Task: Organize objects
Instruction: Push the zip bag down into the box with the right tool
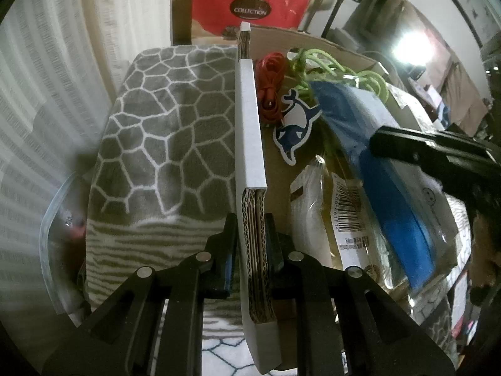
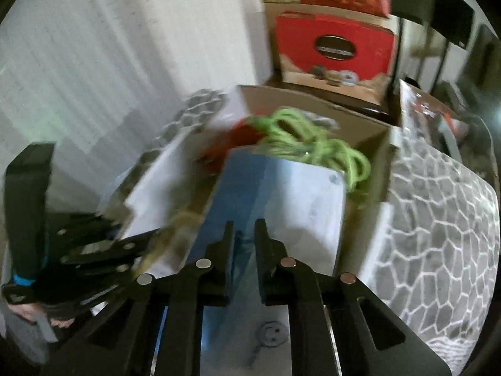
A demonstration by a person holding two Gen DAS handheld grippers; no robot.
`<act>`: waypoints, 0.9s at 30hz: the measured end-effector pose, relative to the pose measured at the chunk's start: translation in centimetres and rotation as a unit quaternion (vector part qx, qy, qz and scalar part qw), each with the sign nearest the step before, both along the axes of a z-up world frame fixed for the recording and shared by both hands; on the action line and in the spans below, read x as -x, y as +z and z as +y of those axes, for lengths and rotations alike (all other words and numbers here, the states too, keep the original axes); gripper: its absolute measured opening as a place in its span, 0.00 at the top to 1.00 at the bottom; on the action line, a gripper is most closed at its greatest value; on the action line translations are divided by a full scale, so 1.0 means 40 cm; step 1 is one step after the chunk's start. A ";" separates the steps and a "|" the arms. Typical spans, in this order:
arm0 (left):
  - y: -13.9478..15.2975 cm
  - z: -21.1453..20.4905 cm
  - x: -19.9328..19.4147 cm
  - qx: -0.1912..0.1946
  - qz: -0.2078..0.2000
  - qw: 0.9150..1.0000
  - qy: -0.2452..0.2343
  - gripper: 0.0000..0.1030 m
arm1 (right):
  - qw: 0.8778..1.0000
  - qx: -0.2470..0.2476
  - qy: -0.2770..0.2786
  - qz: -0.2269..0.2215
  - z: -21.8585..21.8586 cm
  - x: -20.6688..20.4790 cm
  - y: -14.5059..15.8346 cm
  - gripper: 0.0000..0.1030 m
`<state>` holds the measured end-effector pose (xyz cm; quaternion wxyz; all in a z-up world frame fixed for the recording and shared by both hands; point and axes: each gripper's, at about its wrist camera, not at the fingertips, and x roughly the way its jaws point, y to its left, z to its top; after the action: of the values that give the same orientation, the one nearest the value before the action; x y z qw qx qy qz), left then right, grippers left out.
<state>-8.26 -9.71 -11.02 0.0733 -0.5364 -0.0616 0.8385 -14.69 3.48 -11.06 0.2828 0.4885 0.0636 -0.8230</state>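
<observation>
Pale curtain (image 1: 47, 72) backs a cardboard box (image 1: 328, 45). Left view alone shows a whale sticker (image 1: 296, 122) and barcoded packet (image 1: 350, 200); left claw (image 1: 250, 235) clamps the box flap (image 1: 250, 119). Right claw (image 2: 244, 235), narrow, pinches the blue-white pouch (image 2: 281, 194) over the box.

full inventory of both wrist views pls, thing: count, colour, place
cardboard box: 1, brown, centre, open, holds the loose items
box flap: 1, white-faced corrugated, upright, clamped in left tool
blue-and-white packet: 1, inside box, pinched by right tool
green cord: 1 bundle, lime, back of box
red cord: 1 bundle, back of box beside flap
whale sticker: 1, navy and white, box middle
barcoded bag: 1, clear, under packet
patterned blanket: 1, grey and white, left of box
red carton: 1, behind box
left tool: 1, black, shut
right tool: 1, black, shut
</observation>
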 end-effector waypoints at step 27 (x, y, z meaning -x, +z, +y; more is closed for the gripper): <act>0.002 -0.002 0.000 -0.003 -0.001 1.000 0.002 0.86 | 0.999 0.009 -0.035 -0.035 0.104 -0.038 0.033 0.77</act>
<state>-8.25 -9.77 -10.95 0.0732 -0.5370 -0.0649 0.8379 -13.19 7.63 -9.76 0.2606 0.5163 0.0292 -0.8152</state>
